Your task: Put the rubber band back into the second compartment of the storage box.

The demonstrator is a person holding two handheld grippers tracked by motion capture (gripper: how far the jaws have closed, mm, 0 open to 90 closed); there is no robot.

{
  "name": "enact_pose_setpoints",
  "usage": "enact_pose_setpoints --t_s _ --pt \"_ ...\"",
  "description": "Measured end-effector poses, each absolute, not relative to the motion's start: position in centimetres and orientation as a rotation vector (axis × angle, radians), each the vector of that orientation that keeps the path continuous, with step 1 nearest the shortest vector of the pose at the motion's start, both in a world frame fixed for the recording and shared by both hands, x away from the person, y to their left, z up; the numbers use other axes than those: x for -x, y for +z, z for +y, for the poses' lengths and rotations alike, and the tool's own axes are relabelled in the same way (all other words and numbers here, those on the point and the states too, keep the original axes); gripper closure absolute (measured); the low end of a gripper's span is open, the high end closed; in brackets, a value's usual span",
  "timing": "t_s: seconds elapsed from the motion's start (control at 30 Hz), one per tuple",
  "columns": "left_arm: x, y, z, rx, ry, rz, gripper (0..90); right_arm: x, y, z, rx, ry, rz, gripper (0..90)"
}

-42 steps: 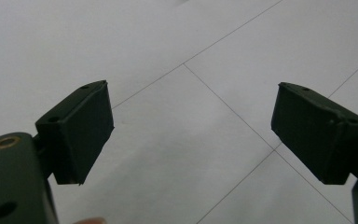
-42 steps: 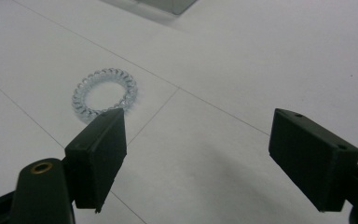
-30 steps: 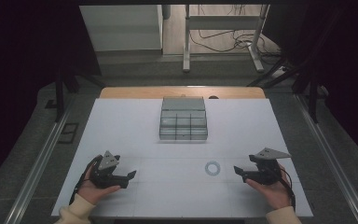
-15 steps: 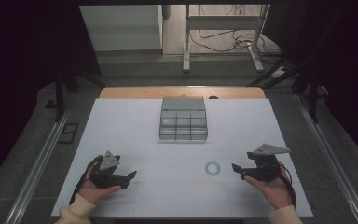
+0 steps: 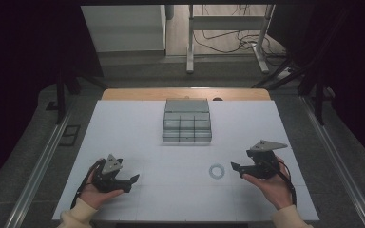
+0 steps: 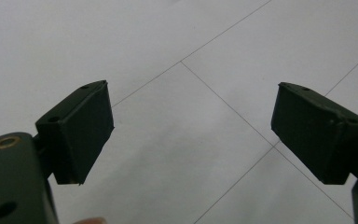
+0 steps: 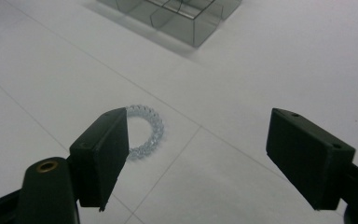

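the ring (image 5: 216, 171) was seen lying flat on the desk (image 5: 138, 123), with no long axis, just beside the right tool (image 5: 235, 167), whose jaws were held apart. the left tool (image 5: 134, 179) was also held apart. bare desk was left all round; the tray (image 5: 187, 121) was set well apart.

Dim room, dark on both sides. White table (image 5: 123, 123) with a wooden strip (image 5: 185, 93) along its far edge. Grey floor (image 5: 138, 71) beyond, pale cabinet (image 5: 123, 28), metal frame legs (image 5: 190, 42), loose cables (image 5: 223, 40), perhaps rails (image 5: 38, 166) flanking the table.
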State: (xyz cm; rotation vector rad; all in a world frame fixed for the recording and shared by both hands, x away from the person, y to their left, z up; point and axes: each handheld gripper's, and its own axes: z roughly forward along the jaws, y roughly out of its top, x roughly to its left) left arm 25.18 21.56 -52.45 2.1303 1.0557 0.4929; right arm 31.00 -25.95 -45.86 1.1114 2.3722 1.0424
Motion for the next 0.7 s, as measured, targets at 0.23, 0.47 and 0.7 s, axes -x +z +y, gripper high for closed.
enact_pose_setpoints --t_s 0.23,0.47,0.7 --pt "-25.2 -52.5 21.5 -2.135 0.491 1.053 13.4 -31.3 -45.1 -25.4 -1.103 1.048 2.368 21.9" --pt "-25.2 -52.5 21.4 -2.138 0.488 1.05 13.4 -31.4 -44.5 -24.6 -1.085 1.038 2.389 21.9" --pt "-25.2 -52.5 21.4 -2.141 0.486 1.047 13.3 -32.4 -44.1 -23.6 -1.082 1.006 2.423 21.8"
